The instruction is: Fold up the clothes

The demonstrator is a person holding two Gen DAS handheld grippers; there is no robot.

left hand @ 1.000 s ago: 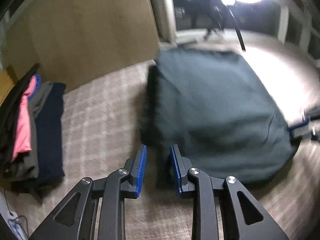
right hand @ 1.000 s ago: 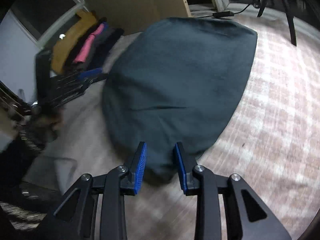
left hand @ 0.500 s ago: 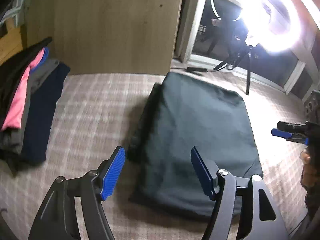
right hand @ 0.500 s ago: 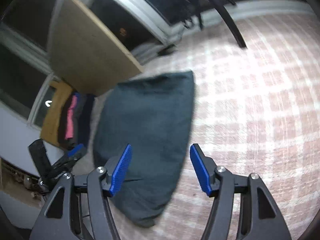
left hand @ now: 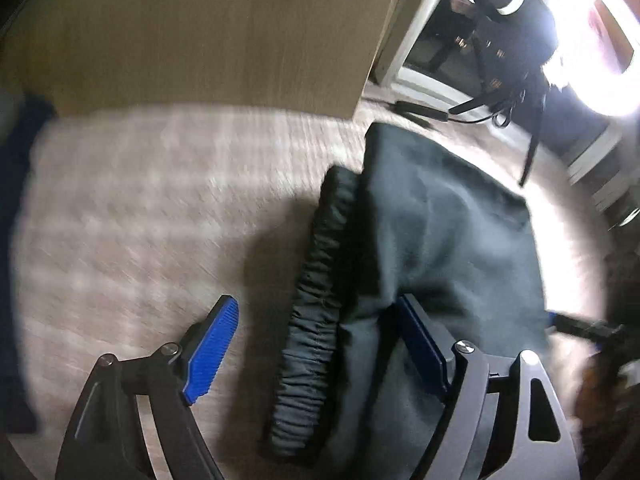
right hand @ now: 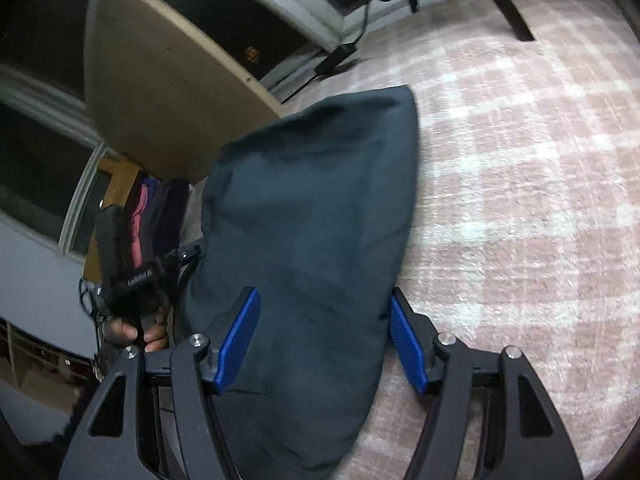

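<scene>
A dark teal folded garment (left hand: 440,240) lies flat on a pink checked rug (left hand: 140,200); its gathered elastic edge (left hand: 316,320) faces left. My left gripper (left hand: 316,352) is open, its jaws either side of that elastic edge, just above it. In the right wrist view the same garment (right hand: 312,216) lies under my right gripper (right hand: 324,340), which is open and straddles its near right edge. The left gripper (right hand: 160,272) shows at the garment's left side.
A wooden board (left hand: 200,32) stands behind the rug. A stack of folded clothes (right hand: 148,216) lies by it. A ring light (left hand: 592,32) on a tripod and a cable with power brick (right hand: 340,54) are at the rug's far edge.
Both grippers opened wide from nearly shut a second ago. Since half a second ago both have dropped closer to the garment, the left one toward its elastic edge.
</scene>
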